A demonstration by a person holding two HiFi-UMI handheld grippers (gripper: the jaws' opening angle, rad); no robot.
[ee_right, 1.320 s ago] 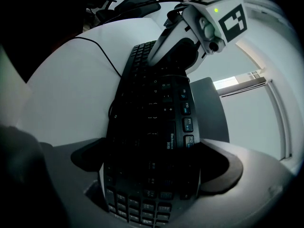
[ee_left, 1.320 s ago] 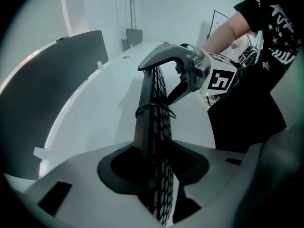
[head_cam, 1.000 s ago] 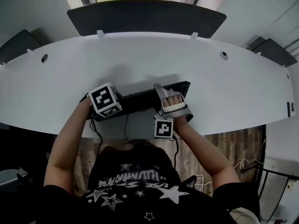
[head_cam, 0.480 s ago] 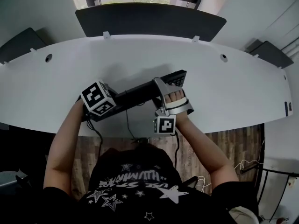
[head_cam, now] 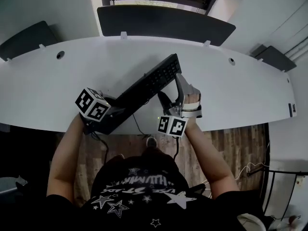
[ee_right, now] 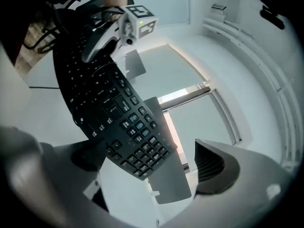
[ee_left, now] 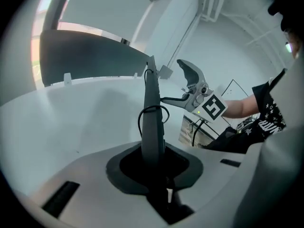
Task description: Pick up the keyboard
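One keyboard (head_cam: 144, 90), two grippers. Left gripper (ee_left: 153, 165): jaws just closed in, clamped on keyboard's near end. Right gripper (ee_right: 149, 172): jaws held apart, keyboard just beside one jaw. Desk (head_cam: 231, 95) spread ahead of both, front edge beneath them.

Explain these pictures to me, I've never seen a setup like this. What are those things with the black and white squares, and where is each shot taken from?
There is no machine here. A person holds a hand clamp, called a gripper, in each hand, and the patterned cubes are part of them. One picture comes from a camera on the person's head, looking down. The other two come from cameras riding on each gripper. The left gripper is clamped on one end of the black keyboard, its jaws having just been closing, and holds it slanted over the curved white desk. The right gripper has its jaws apart, and one seems to rest against the keyboard.
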